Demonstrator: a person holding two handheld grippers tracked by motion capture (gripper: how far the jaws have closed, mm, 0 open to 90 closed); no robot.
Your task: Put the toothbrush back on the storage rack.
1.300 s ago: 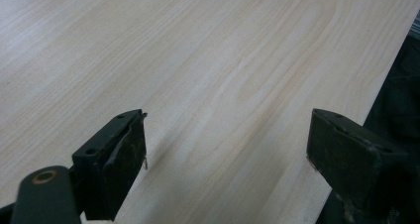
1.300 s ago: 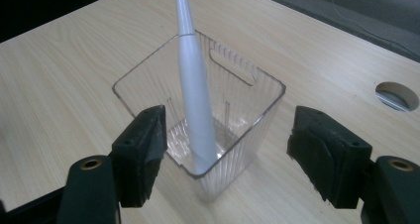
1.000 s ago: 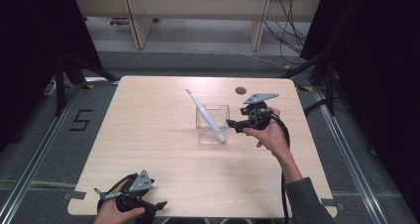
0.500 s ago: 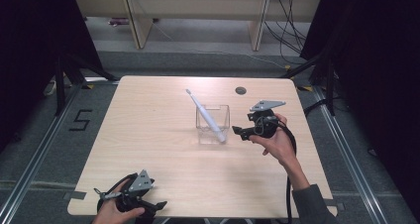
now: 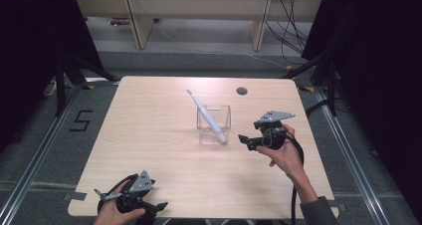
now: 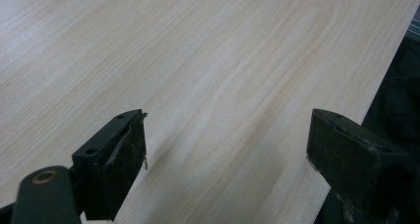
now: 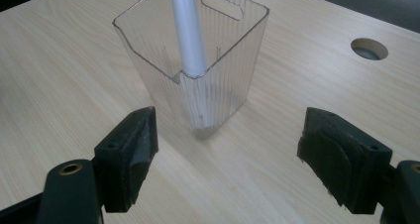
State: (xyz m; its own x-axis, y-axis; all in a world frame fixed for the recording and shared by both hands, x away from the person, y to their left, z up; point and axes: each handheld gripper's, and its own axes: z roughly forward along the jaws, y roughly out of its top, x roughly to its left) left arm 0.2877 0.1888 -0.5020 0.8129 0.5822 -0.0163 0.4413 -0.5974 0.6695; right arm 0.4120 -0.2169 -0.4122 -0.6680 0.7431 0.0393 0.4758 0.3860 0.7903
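Pale wood grain covers the one surface [image 5: 164,150] in front of you, with a single round hole [image 5: 242,91] near its far edge and dark floor all around. You have one clear ribbed container [image 5: 214,123] standing upright near the middle, and one white toothbrush [image 5: 205,115] leaning in it, its handle end down inside and its head slanting up and away over the far-left rim. You hold two grippers. Your right gripper [image 5: 247,140] sits just beside the container on its right, apart from it, with its fingers [image 7: 126,157] spread wide and nothing between them; the right gripper view looks straight at the container [image 7: 198,70] and toothbrush handle [image 7: 188,30]. Your left gripper [image 5: 130,201] rests at the near left edge, fingers [image 6: 116,162] wide over bare wood. Since a second ago your right gripper has backed off toward you and to the right from the container, while your left has stayed put, as have container and toothbrush.
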